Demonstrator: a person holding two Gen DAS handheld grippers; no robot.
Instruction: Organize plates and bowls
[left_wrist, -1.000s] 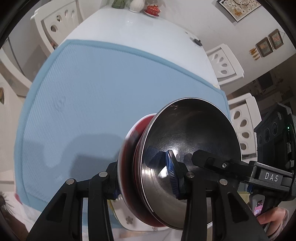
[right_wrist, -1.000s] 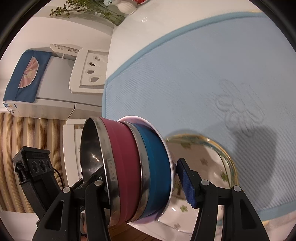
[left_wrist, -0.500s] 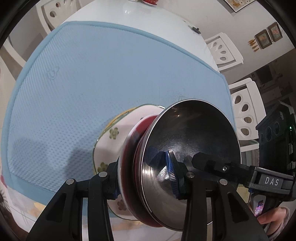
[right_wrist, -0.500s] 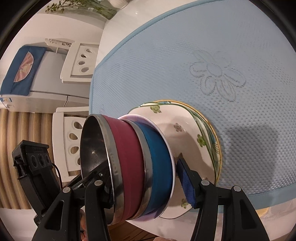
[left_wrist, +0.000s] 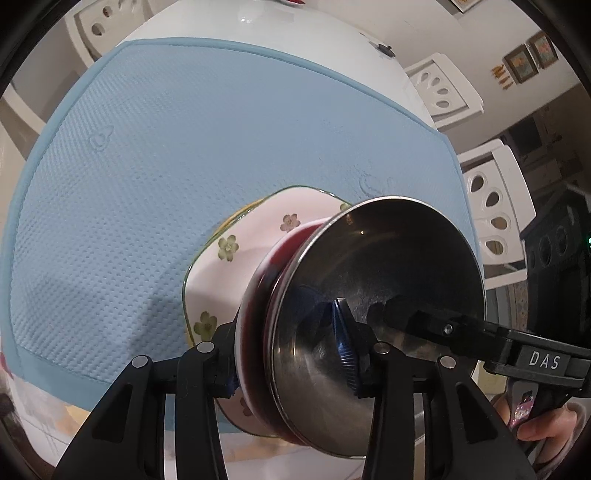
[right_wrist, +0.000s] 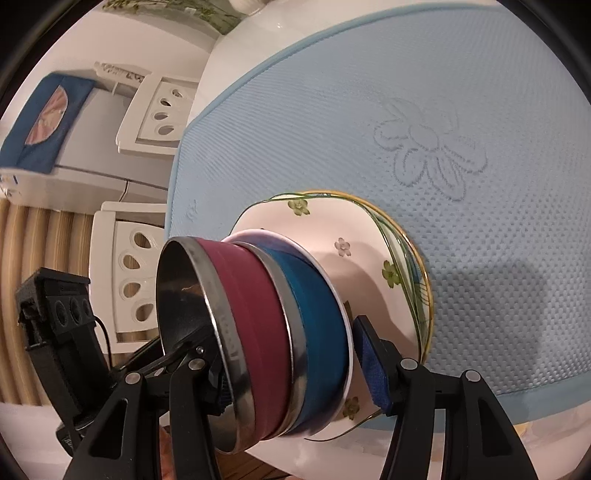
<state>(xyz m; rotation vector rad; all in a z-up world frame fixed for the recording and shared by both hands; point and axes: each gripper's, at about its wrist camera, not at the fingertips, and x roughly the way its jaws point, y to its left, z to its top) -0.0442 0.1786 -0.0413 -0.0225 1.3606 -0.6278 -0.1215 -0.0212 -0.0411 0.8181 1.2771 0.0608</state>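
Note:
Both grippers hold one nested stack of bowls: a steel bowl with a red outside (right_wrist: 247, 317) sits inside a blue one (right_wrist: 317, 317) that rests in a white-rimmed bowl. My left gripper (left_wrist: 288, 354) is shut on the stack's rim, one finger inside the steel bowl (left_wrist: 388, 280). My right gripper (right_wrist: 295, 373) is shut on the stack from the other side. The stack sits tilted against floral plates (right_wrist: 369, 236), also in the left wrist view (left_wrist: 236, 258), lying on the blue mat (right_wrist: 443, 92).
The blue mat (left_wrist: 184, 129) covers a white table (left_wrist: 295, 37). White chairs (left_wrist: 491, 221) stand along the right side and others (right_wrist: 129, 280) along the left. The floral plates lie near the mat's front edge.
Both grippers carried the bowl stack forward over the mat. The floral plates came into fuller view under the stack, and the stack now sits against them.

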